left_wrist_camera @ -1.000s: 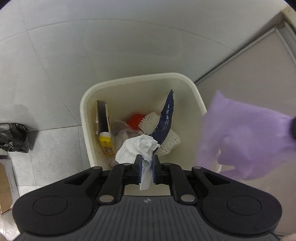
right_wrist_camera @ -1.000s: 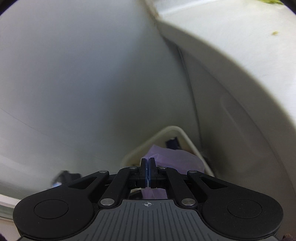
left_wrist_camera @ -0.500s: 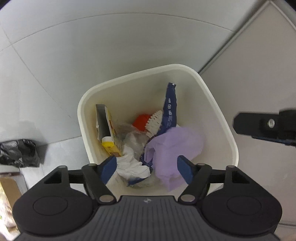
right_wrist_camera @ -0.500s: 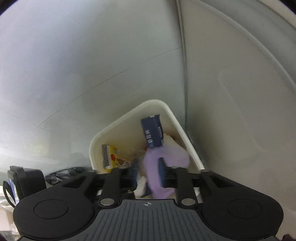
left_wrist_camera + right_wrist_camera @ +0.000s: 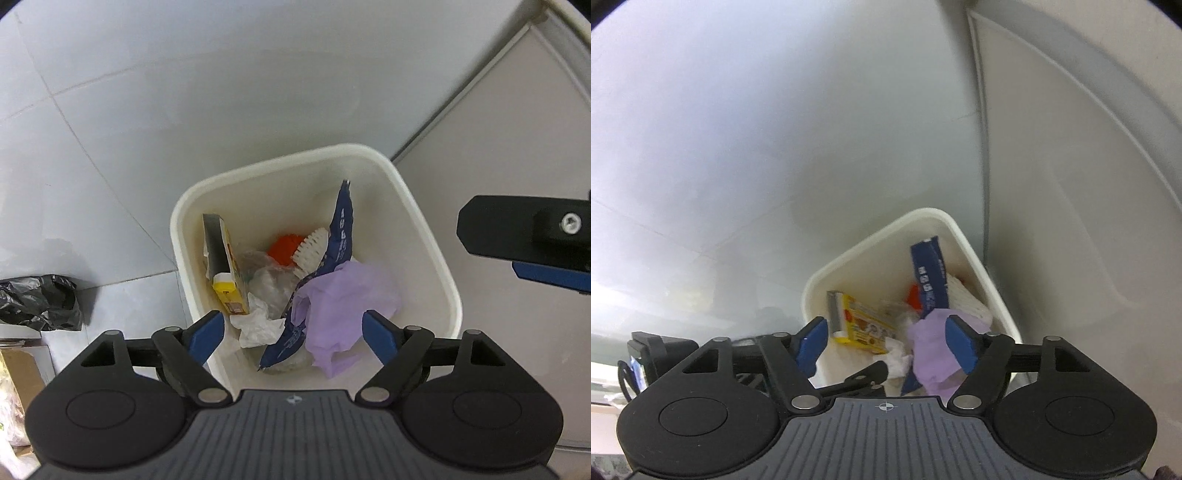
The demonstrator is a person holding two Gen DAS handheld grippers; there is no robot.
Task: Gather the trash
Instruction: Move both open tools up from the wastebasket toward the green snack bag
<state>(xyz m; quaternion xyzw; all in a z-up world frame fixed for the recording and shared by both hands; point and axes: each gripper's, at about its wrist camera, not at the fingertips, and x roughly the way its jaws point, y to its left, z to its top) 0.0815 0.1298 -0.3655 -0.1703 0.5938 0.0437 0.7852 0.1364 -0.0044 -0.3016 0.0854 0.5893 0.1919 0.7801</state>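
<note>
A cream trash bin (image 5: pixel 417 214) stands on the floor, also in the right wrist view (image 5: pixel 964 240). Inside lie a purple wrapper (image 5: pixel 343 306) (image 5: pixel 934 350), crumpled white tissue (image 5: pixel 258 325), a blue packet (image 5: pixel 340 236) (image 5: pixel 929 277), a yellow box (image 5: pixel 229 273) (image 5: pixel 864 325), an orange item (image 5: pixel 282 247) and a white brush (image 5: pixel 310 247). My left gripper (image 5: pixel 293 332) is open and empty above the bin's near side. My right gripper (image 5: pixel 886 341) is open and empty above the bin; one of its fingers (image 5: pixel 517 236) shows at the right of the left wrist view.
Grey tiled floor (image 5: pixel 184 92) surrounds the bin. A grey cabinet panel (image 5: pixel 498 155) stands right of it. A black plastic bag (image 5: pixel 40 302) lies on the floor at the left, with a cardboard box (image 5: pixel 18 373) below it.
A second ago my left gripper held the tissue and my right the purple wrapper. Both opened and the pieces dropped into the bin. Both grippers have since risen a little.
</note>
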